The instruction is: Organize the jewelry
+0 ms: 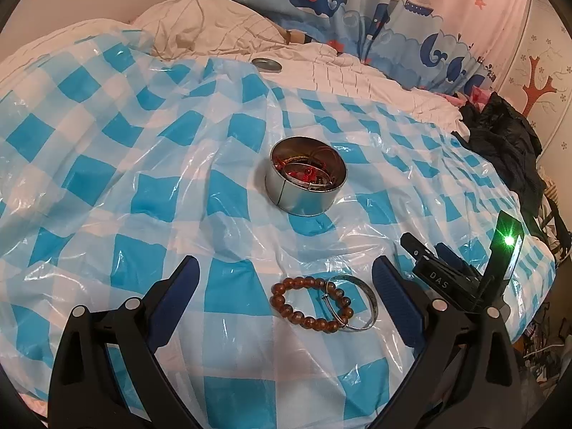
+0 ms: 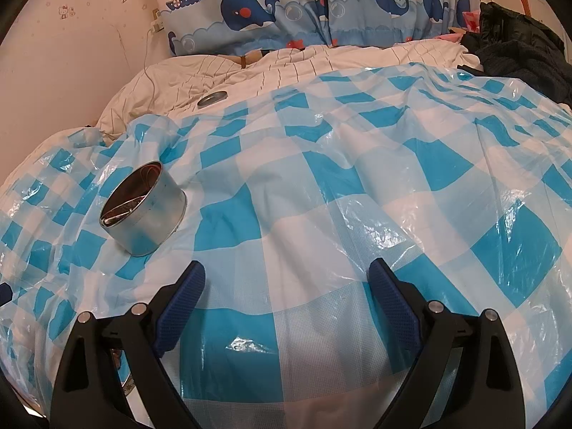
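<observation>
Bracelets [image 1: 314,304] between spread left claw [image 1: 286,279], tin [image 1: 305,175] beyond, bare sheet [image 2: 321,214] around

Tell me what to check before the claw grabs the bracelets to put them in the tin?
1. Left gripper open wide: ok.
2. Brown wooden bead bracelet lies between the left gripper's fingers: ok.
3. Bracelet lies alone: not ok, the thin silver metal bangle overlaps it, so both may lift together.
4. Round silver metal tin has its lid off: ok, and jewelry already sits inside.
5. Tin stands level: cannot tell, the blue and white checked plastic sheet under it is rumpled.
6. Right gripper open, holding nothing: ok.
</observation>
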`<action>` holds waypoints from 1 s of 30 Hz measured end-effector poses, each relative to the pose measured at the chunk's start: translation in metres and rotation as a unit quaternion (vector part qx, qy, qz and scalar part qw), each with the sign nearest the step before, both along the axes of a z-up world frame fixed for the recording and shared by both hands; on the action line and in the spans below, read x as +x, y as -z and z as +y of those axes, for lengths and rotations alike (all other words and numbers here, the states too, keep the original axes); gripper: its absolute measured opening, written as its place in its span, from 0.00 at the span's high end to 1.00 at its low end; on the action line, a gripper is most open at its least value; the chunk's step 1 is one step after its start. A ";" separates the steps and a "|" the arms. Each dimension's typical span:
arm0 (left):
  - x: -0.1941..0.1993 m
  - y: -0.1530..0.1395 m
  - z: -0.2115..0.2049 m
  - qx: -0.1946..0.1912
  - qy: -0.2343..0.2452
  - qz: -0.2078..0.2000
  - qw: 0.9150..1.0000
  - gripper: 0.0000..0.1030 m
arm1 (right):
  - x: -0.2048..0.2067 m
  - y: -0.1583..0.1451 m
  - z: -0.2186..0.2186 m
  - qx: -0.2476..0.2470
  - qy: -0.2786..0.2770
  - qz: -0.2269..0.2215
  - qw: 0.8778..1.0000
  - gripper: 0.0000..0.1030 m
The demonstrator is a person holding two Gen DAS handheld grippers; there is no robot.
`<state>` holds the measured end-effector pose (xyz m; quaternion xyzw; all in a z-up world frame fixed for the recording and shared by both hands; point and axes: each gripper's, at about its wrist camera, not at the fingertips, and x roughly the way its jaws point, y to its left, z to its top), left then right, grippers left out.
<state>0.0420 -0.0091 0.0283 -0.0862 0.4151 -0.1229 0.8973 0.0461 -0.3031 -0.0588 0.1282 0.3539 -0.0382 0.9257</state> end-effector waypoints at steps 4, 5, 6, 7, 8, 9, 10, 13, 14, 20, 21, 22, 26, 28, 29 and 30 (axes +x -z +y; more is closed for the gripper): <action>-0.001 -0.002 0.003 -0.003 -0.002 -0.001 1.000 0.10 | 0.000 0.000 0.000 0.000 0.000 0.000 1.000 0.13; -0.001 -0.002 0.003 -0.003 -0.002 -0.002 1.000 0.10 | 0.000 0.000 0.000 0.001 0.000 0.000 1.000 0.13; -0.001 -0.002 0.003 -0.004 -0.001 -0.002 1.000 0.10 | 0.000 0.000 0.000 0.001 0.000 0.000 1.000 0.13; -0.002 -0.003 0.003 -0.003 -0.001 -0.002 1.000 0.10 | 0.000 0.000 0.000 0.001 0.000 0.000 1.000 0.13; -0.002 -0.003 0.003 -0.003 -0.001 -0.003 1.000 0.10 | 0.000 0.000 0.000 0.001 0.000 0.000 1.000 0.13; -0.002 -0.003 0.003 -0.003 -0.001 -0.003 1.000 0.10 | 0.000 0.000 -0.001 0.001 0.000 0.000 1.000 0.13; -0.002 -0.003 0.003 -0.004 -0.001 -0.003 1.000 0.10 | 0.000 0.000 -0.001 0.001 0.000 0.000 1.000 0.13; -0.002 -0.002 0.003 -0.003 -0.002 -0.003 1.000 0.10 | 0.000 0.000 -0.001 0.001 0.000 0.000 1.000 0.13; -0.002 -0.002 0.003 -0.003 -0.001 -0.003 1.000 0.10 | 0.000 0.000 -0.001 0.001 0.000 0.000 1.000 0.13; -0.002 -0.003 0.003 0.001 -0.002 -0.003 1.000 0.10 | 0.000 0.000 -0.001 0.002 0.000 0.000 1.000 0.13; -0.002 -0.003 0.003 0.000 -0.001 -0.003 1.000 0.10 | 0.000 0.000 -0.002 0.002 0.000 0.000 1.000 0.13; -0.002 -0.003 0.003 -0.001 -0.001 -0.002 1.000 0.10 | 0.000 0.000 -0.002 0.002 0.000 0.000 1.000 0.13; -0.001 -0.003 0.001 0.000 0.003 -0.002 1.000 0.10 | -0.001 0.001 -0.001 0.003 0.000 0.000 1.000 0.13; -0.001 -0.003 0.000 0.001 0.008 -0.001 1.000 0.10 | -0.001 0.001 -0.001 0.003 0.000 -0.001 1.000 0.13; -0.001 -0.003 -0.001 0.001 0.009 -0.001 1.000 0.10 | -0.001 0.001 -0.001 0.003 0.000 0.000 1.000 0.13; -0.001 -0.002 -0.003 0.002 0.010 -0.001 1.000 0.10 | -0.001 0.001 -0.001 0.003 0.000 0.000 1.000 0.13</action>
